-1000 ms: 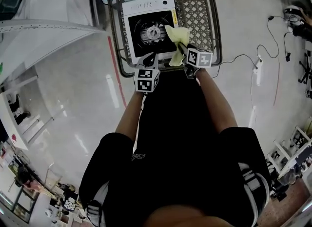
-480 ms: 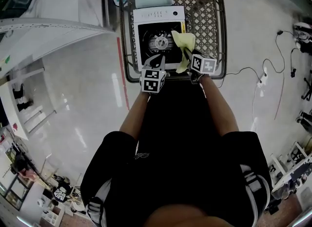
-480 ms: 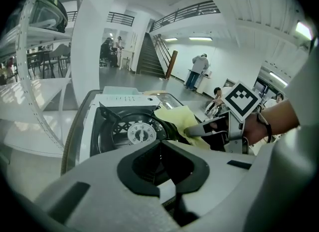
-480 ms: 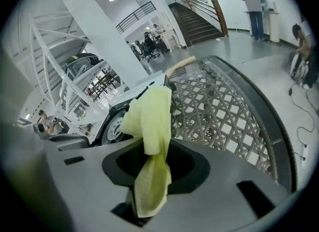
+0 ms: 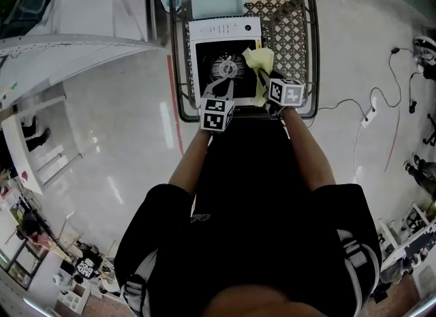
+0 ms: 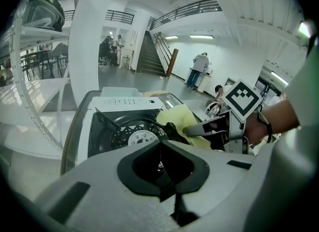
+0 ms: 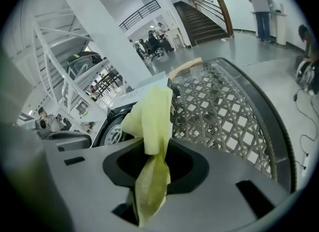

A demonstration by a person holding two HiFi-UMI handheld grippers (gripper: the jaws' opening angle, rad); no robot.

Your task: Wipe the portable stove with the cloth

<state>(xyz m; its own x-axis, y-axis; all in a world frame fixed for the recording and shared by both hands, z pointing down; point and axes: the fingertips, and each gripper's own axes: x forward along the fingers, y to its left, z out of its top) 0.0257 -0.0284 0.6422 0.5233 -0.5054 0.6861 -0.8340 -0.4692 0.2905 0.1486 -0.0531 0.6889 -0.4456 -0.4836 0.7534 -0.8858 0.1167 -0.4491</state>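
The right gripper (image 5: 262, 76) pinched the yellow cloth (image 5: 257, 58), its jaws having just tightened, at the right edge of the stove (image 5: 219, 31). The left gripper (image 5: 225, 87), jaws pressed together and empty, pointed at the stove's near edge.

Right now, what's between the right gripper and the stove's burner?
The yellow cloth, clamped in the right gripper, bunched beside the burner; the head view shows it.

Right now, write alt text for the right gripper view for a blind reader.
The right gripper is shut on a pale yellow cloth, which stands up in front of the camera. Behind it are the portable stove on the left and a dark lattice tabletop on the right.
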